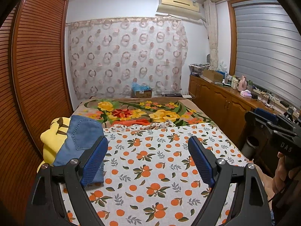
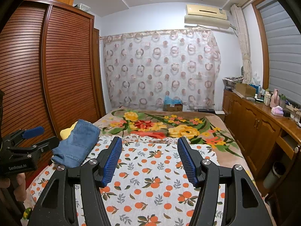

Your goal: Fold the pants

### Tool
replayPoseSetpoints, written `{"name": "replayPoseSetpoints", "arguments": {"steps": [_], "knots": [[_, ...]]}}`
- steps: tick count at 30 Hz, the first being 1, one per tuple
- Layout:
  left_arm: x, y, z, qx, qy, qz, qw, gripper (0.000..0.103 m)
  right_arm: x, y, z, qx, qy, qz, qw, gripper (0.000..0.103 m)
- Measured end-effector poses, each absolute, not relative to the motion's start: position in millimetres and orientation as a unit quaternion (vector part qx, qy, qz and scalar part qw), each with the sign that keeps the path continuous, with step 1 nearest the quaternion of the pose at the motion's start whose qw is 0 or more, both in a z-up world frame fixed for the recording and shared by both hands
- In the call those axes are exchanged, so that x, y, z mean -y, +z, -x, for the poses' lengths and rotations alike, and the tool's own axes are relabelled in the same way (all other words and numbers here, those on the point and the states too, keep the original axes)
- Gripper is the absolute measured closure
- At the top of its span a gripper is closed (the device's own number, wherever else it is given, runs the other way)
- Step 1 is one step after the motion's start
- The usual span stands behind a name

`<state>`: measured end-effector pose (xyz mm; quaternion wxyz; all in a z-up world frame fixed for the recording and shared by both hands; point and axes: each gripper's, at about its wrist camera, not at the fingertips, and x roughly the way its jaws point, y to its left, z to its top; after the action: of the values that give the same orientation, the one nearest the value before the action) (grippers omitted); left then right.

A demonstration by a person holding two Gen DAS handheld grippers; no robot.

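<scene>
Folded blue denim pants (image 1: 82,141) lie at the bed's left edge on a yellow cushion (image 1: 53,137); they also show in the right wrist view (image 2: 77,145). My left gripper (image 1: 148,146) is open and empty above the orange-print sheet (image 1: 154,169), its left finger just right of the pants. My right gripper (image 2: 149,148) is open and empty over the same sheet (image 2: 150,179). The left gripper's body shows at the left of the right wrist view (image 2: 28,143); the right gripper's body shows at the right of the left wrist view (image 1: 278,130).
A floral blanket (image 1: 143,113) covers the far half of the bed. A slatted wooden wardrobe (image 1: 35,71) stands close on the left. A wooden cabinet (image 1: 222,103) with bottles runs along the right. A cardboard box (image 1: 142,92) sits beyond the bed.
</scene>
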<state>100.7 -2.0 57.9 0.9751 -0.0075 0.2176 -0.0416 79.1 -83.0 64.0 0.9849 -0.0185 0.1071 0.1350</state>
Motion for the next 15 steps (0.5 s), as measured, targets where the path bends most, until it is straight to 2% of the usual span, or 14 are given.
{"name": "replayPoseSetpoints", "arguments": {"steps": [15], "knots": [[-6.3, 64.7, -101.6, -0.214, -0.039, 0.012, 0.976, 0.015, 84.9, 64.5, -79.8, -0.107, 0.134, 0.018, 0.985, 0.04]]}}
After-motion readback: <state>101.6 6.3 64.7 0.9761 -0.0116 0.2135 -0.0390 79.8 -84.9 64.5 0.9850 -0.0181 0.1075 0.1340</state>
